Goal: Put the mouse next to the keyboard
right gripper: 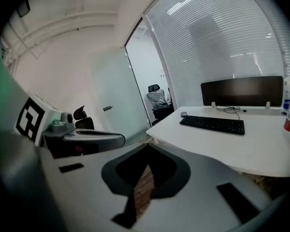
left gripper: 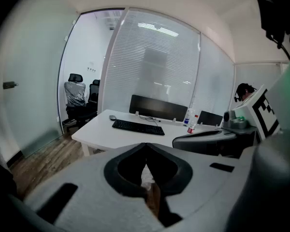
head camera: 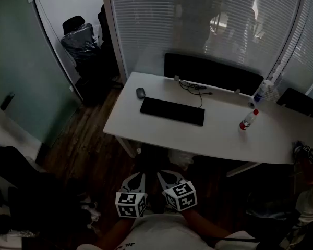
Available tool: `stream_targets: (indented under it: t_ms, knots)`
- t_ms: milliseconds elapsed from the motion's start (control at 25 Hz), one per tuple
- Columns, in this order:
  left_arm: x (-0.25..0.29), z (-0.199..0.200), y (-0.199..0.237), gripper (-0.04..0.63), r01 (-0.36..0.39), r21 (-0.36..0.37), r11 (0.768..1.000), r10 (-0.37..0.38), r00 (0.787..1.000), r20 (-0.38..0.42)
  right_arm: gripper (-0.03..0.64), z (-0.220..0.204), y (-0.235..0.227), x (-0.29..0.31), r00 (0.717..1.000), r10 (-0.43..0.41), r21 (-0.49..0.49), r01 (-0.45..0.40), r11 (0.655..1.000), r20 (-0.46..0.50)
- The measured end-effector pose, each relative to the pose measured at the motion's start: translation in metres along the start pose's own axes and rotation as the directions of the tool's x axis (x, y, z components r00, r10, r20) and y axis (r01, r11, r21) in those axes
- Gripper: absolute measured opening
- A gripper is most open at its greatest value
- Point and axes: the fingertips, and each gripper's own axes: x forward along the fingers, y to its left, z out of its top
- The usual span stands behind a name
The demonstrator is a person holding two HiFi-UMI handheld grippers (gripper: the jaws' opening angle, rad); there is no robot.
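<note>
One oval grey mouse near flat black keyboard.

The room is dim, with a dark wood-plank floor and a pale greenish wall on the left. A white table stands against a glass partition covered with horizontal blinds, and a low black panel runs along the table's far edge. At the back left, beside a glass door, black office chairs stand close together, one wrapped in clear plastic, while ceiling lights show as bright strips in the blinds.
</note>
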Motion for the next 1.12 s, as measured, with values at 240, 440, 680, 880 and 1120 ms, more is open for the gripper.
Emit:
stream_targets:
  t_ms: [240, 440, 680, 880, 1120]
  knots:
    - [0.019, 0.001, -0.016, 0.006, -0.021, -0.012, 1.0, 0.021, 1.0, 0.01, 0.003, -0.002, -0.023, -0.005, 1.0, 0.015, -0.011, -0.015, 1.0, -0.02]
    - [0.033, -0.001, -0.019, 0.006, -0.03, -0.012, 0.999, 0.03, 1.0, 0.001, 0.003, 0.001, -0.04, 0.0, 0.999, 0.007, -0.01, -0.008, 1.0, -0.032]
    - [0.065, 0.016, 0.007, 0.006, -0.034, -0.03, 0.999, 0.034, 0.999, 0.008, 0.003, 0.017, -0.057, 0.033, 0.999, 0.006, -0.01, -0.007, 1.0, -0.032]
    - [0.114, 0.04, 0.046, 0.006, 0.001, -0.02, 1.0, -0.001, 1.0, 0.001, 0.003, 0.043, -0.079, 0.087, 0.999, -0.017, -0.005, 0.017, 1.0, -0.031]
    - [0.171, 0.097, 0.116, 0.006, 0.035, 0.011, 0.999, -0.035, 0.999, 0.009, 0.003, 0.098, -0.106, 0.163, 0.998, -0.066, 0.011, 0.066, 0.998, -0.009]
